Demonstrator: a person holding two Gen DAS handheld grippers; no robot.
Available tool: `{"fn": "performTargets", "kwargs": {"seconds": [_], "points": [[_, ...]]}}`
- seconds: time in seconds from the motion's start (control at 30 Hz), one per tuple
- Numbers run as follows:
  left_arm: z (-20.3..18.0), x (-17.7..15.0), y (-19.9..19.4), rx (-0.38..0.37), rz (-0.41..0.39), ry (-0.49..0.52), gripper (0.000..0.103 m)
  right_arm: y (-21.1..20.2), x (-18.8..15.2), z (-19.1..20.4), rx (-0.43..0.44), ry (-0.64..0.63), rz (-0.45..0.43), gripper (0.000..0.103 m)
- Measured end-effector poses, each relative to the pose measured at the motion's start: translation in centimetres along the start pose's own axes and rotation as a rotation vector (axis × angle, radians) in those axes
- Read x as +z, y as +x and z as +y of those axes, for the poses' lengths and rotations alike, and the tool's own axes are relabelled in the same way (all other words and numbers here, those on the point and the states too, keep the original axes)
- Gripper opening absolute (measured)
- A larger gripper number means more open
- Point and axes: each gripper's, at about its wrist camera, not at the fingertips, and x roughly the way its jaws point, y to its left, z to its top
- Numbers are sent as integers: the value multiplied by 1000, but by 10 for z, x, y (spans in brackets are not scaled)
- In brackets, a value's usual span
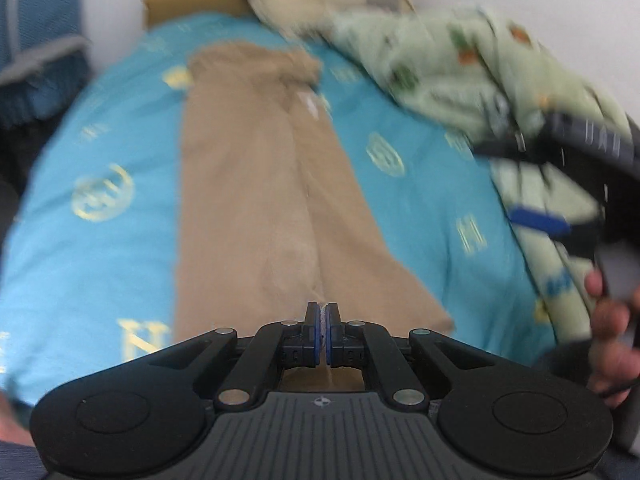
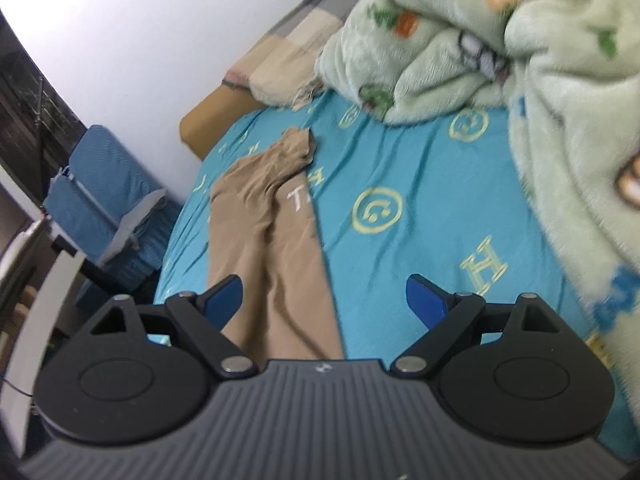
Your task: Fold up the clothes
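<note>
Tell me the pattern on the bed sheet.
Turquoise bed sheet with pale yellow letters and circle logos; clearest in right wrist view.

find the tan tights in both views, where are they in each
Left wrist: tan tights run up the centre, near end at the shut left gripper.
Right wrist: tights left of centre, between the open right gripper's jaws.
Shared landmark: green fleece blanket, upper right.

left wrist: low, close, facing along bed (image 1: 100, 140) | right wrist: higher, rightward | shared: bed
</note>
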Motion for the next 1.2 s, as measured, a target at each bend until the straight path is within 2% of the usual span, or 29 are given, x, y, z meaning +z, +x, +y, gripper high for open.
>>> {"fn": "performTargets", "kwargs": {"seconds": [0.1, 0.17, 0.2, 0.3, 0.4, 0.5, 0.57, 0.63, 0.73, 0.77, 0.8, 0.87, 0.97, 1.07, 1.2], "points": [[3, -2, 5, -46, 36, 4, 8, 9, -2, -7, 32, 60, 65, 90], [13, 2, -3, -103, 17, -53, 26, 15, -4, -11, 47, 96, 103, 90], [22, 4, -7, -127, 2, -81, 29, 18, -5, -12, 53, 112, 121, 90], [44, 8, -15, -128, -45, -144, 36, 26, -10, -11, 54, 133, 155, 90], [54, 6, -12, -119, -32, -163, 38, 29, -13, -9, 48, 141, 163, 90], [40, 4, 5, -90, 14, -83, 44, 30, -15, -9, 37, 144, 160, 90], [26, 1, 18, -54, 52, 10, 53, 29, -15, -9, 29, 142, 156, 90], [15, -9, 32, -19, 80, 97, 53, 29, -16, -9, 24, 137, 151, 90], [-2, -17, 49, 14, 99, 191, 46, 31, -16, -8, 18, 135, 150, 90], [-5, -19, 52, 25, 102, 209, 37, 31, -16, -9, 17, 136, 151, 90], [-8, -21, 55, 36, 104, 228, 32, 31, -15, -10, 15, 137, 151, 90], [-9, -24, 54, 36, 99, 231, 3, 31, -14, -12, 13, 141, 152, 90], [-4, -22, 41, 17, 63, 193, 2, 30, -15, -14, 10, 147, 152, 90], [1, -17, 24, -50, 16, 138, 2, 33, -16, -15, 8, 154, 176, 90], [7, -15, 30, -134, 55, 74, 2, 42, -17, -17, 6, 167, 227, 90]]}}
